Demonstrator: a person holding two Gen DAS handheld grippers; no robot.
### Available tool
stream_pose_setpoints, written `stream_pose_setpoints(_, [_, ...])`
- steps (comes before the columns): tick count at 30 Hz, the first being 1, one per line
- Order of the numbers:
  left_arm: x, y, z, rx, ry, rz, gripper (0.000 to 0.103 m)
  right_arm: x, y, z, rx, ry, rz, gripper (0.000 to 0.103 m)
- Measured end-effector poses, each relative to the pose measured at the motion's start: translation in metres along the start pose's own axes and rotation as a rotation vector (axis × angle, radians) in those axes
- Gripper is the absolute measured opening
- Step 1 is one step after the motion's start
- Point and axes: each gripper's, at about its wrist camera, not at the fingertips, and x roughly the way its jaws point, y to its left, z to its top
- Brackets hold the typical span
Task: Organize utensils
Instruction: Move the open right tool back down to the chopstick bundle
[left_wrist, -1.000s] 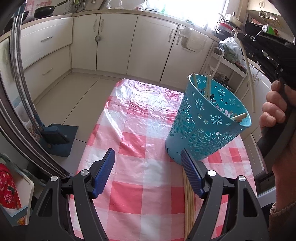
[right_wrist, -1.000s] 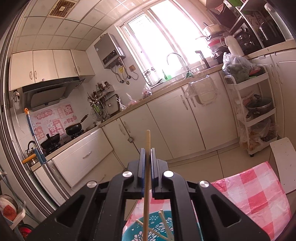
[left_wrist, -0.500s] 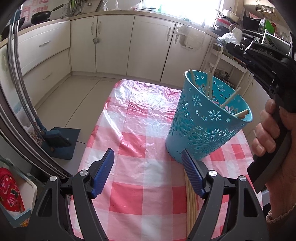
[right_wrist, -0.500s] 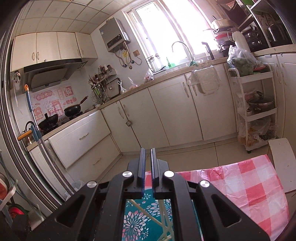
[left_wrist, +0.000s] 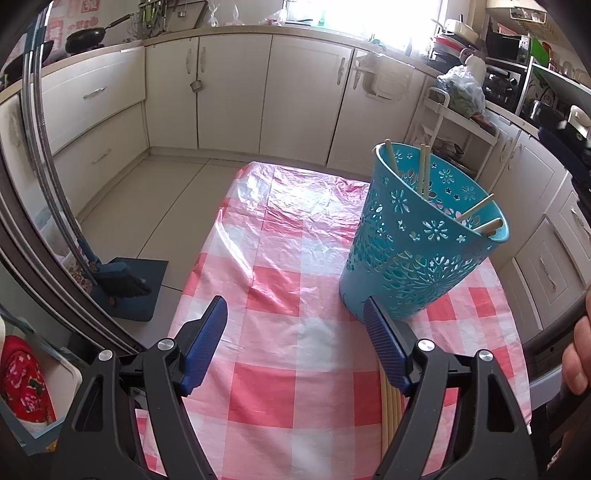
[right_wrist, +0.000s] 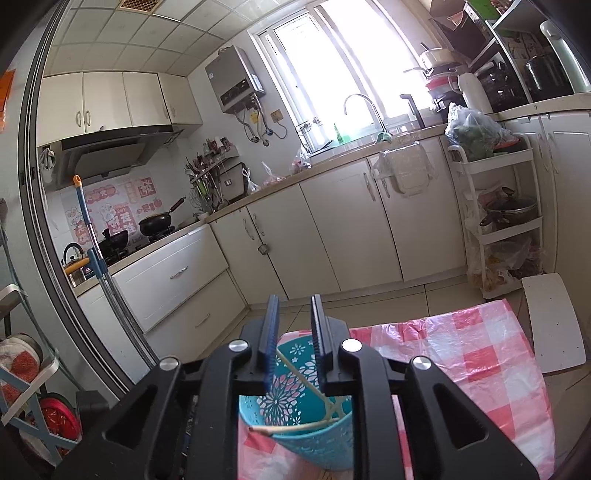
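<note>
Table chopsticks (left_wrist: 391, 410) — far ends behind left gripper (left_wrist: 295, 325).

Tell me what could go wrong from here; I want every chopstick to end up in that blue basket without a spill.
The blue basket is tall and looks light, and chopsticks lean against one side of its rim, so a nudge might tip it. The right gripper, jaws just opening and empty, hovers close above that rim. The loose chopsticks lie under the open left gripper, near the table edge, and could roll off.

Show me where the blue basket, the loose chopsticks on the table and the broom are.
blue basket (left_wrist: 413, 258): left wrist view, on its patterned outer wall.
loose chopsticks (left_wrist: 390, 410): left wrist view, on the shafts lying on the cloth.
broom (left_wrist: 123, 282): left wrist view, on its dark head on the floor.
</note>
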Motion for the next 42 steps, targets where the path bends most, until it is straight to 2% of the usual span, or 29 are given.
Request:
stream_pose_setpoints(4, [-0.002, 0.001, 0.0, 0.003, -0.007, 0.006, 0.073, -0.018, 0.004, -0.025, -0.013, 0.039, -0.014, 0.025])
stream_pose_setpoints(7, [-0.003, 0.002, 0.0, 0.005, -0.012, 0.01, 0.073, -0.024, 0.004, -0.053, -0.024, 0.104, -0.037, 0.03])
stream_pose_setpoints(11, [-0.004, 0.0, -0.001, 0.013, -0.014, 0.016, 0.073, -0.012, -0.006, -0.092, -0.031, 0.241, -0.097, 0.03])
stream_pose_setpoints(15, [-0.003, 0.001, -0.002, 0.017, -0.011, 0.023, 0.073, 0.016, -0.018, -0.123, -0.021, 0.413, -0.146, 0.028])
stream_pose_setpoints(19, [-0.003, 0.004, -0.003, 0.012, -0.007, 0.027, 0.074, 0.031, -0.027, -0.141, -0.007, 0.503, -0.169, 0.025])
stream_pose_setpoints(34, [0.0, 0.0, -0.005, 0.035, 0.005, 0.026, 0.075, 0.045, -0.01, -0.169, -0.093, 0.584, -0.176, 0.025])
stream_pose_setpoints(42, [0.003, 0.0, -0.007, 0.043, 0.015, 0.033, 0.075, 0.048, -0.011, -0.173, -0.118, 0.6, -0.202, 0.024])
